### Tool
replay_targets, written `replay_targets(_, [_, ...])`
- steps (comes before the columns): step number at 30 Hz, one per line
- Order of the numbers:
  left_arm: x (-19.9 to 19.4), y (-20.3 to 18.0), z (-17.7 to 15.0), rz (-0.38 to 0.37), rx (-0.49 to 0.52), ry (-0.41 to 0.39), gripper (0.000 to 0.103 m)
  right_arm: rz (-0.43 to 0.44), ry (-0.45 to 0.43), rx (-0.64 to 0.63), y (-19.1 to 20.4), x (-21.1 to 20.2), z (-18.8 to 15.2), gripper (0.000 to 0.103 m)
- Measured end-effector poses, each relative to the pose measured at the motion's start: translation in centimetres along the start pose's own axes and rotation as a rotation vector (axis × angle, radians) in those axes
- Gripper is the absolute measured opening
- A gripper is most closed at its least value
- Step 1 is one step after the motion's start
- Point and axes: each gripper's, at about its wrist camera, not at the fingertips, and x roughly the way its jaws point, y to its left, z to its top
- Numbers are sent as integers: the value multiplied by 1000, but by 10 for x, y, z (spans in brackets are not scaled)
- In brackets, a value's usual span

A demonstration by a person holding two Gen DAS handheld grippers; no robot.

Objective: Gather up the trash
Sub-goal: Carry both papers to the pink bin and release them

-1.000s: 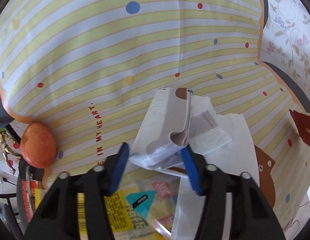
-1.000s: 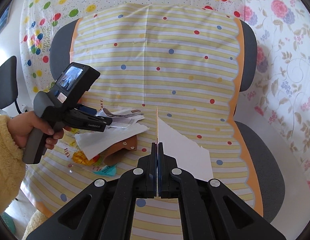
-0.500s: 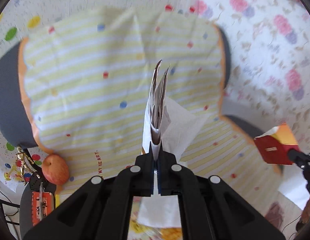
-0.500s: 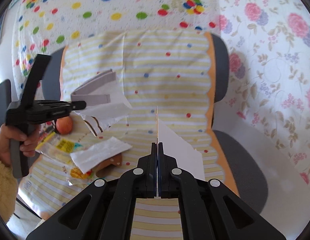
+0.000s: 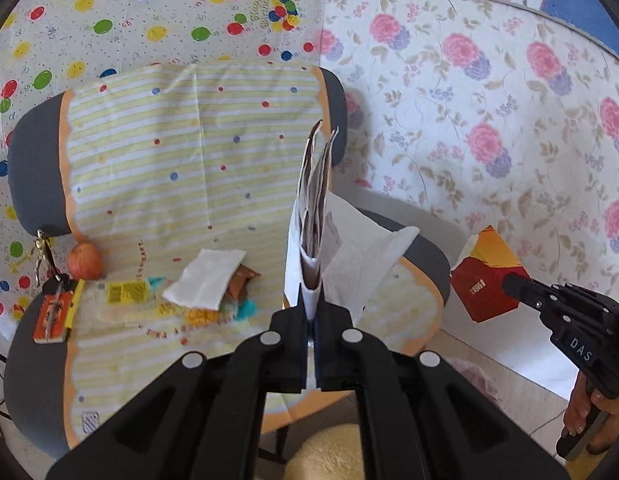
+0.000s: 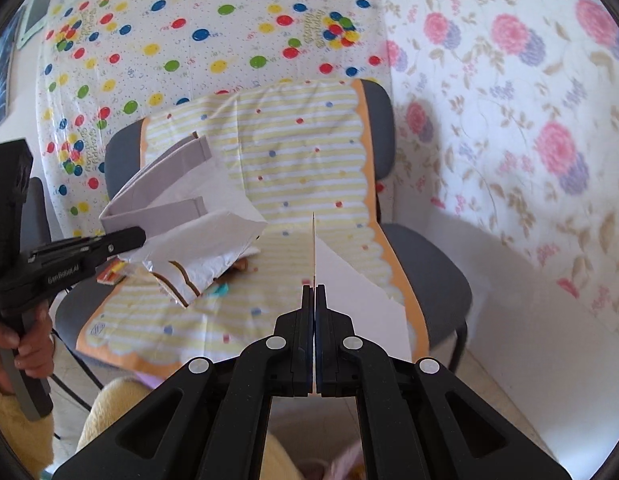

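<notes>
My left gripper (image 5: 309,312) is shut on a white paper bag with grey handles (image 5: 315,216) and holds it in the air above the chair; the same bag shows in the right wrist view (image 6: 197,236). My right gripper (image 6: 314,292) is shut on a flat red and yellow card, seen edge-on with its white side (image 6: 349,300) in the right wrist view and face-on in the left wrist view (image 5: 487,276). On the seat lie a white napkin (image 5: 207,276), a brown wrapper (image 5: 241,278) and a clear yellow-labelled plastic wrapper (image 5: 125,296).
The grey chair (image 5: 33,184) is draped with a yellow striped cloth (image 5: 149,152). An apple (image 5: 84,261) and an orange box (image 5: 51,312) sit at the seat's left edge. Patterned sheets cover the wall behind. A pink bag (image 5: 477,380) lies on the floor below.
My left gripper closed on the paper bag and lifted it off the seat, pulling back from the chair. My right gripper, holding the card, also drew back and to the right.
</notes>
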Motion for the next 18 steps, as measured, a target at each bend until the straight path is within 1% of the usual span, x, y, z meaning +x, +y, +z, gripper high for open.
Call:
replay_targets(1, [0, -8, -9, -14, 10, 10, 0, -9, 10, 9, -3, -6, -8, 1])
replay_targets(4, [3, -39, -40, -53, 87, 36, 0, -35, 40, 50, -13, -24, -34, 1])
replay_targets(8, [12, -65, -65, -132, 106, 90, 0, -65, 78, 121, -27, -43, -67, 1])
replay_targets(12, [26, -85, -77, -200, 128, 132, 0, -88, 121, 188, -43, -47, -96, 1])
replay_targets(15, [33, -93, -84, -216, 135, 161, 0, -80, 154, 266, -59, -42, -116, 1])
replay_targets(18, [36, -94, -88, -214, 137, 181, 0, -67, 184, 329, -74, -33, -129, 1])
